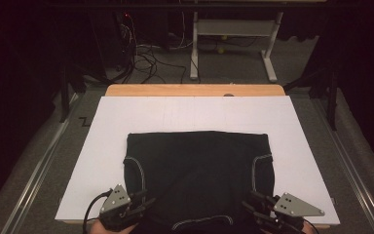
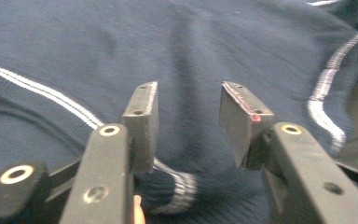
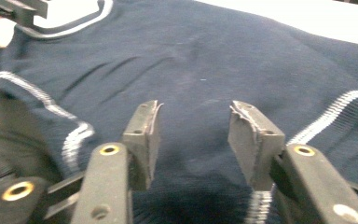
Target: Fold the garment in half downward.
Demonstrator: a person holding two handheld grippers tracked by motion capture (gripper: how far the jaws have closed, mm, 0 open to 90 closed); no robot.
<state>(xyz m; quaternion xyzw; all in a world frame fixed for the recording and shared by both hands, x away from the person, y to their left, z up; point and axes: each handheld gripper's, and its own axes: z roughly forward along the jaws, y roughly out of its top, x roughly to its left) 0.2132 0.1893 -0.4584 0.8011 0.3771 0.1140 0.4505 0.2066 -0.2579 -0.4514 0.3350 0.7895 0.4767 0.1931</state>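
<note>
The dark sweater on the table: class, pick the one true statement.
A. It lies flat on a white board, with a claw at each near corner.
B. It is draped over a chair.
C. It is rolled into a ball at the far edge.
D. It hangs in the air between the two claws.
A: in the high view the dark sweater lies spread on the white board, with the left claw and right claw at its near corners.

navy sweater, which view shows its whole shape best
The high view: the navy sweater lies flat on the white board, its outline visible. The left gripper view gives close-up knit with white stripes; the right gripper view shows similar fabric close up.
</note>
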